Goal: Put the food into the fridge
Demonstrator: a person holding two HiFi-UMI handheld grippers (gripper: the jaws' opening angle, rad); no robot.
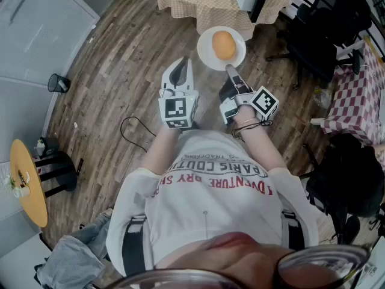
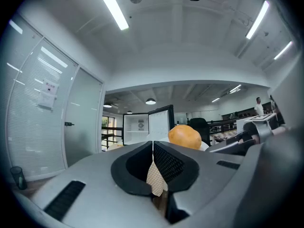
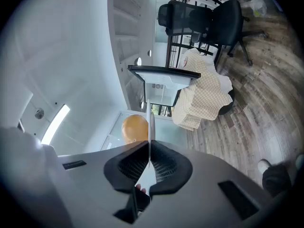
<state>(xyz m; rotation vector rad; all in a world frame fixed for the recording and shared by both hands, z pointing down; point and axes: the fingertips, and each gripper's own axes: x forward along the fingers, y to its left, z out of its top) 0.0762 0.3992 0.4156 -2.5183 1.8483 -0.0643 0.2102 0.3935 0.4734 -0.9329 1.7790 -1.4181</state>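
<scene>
1. Food carrying is the step in hand: the right gripper (image 1: 229, 71) pinches the plate (image 1: 207, 56) by its rim, jaws nearly together.
2. Left gripper (image 1: 180, 70): jaws pressed together on nothing, near the plate.
3. Round orange food (image 1: 224, 45) rests on the plate, above the floor (image 1: 120, 71).
4. Fridge (image 2: 137, 127), door open, stands well ahead; the next move likely calls for walking the plate over level.

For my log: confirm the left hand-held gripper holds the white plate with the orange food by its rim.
Wrong side: the right hand-held gripper holds the white plate with the orange food by its rim, as the right gripper view shows.
</scene>
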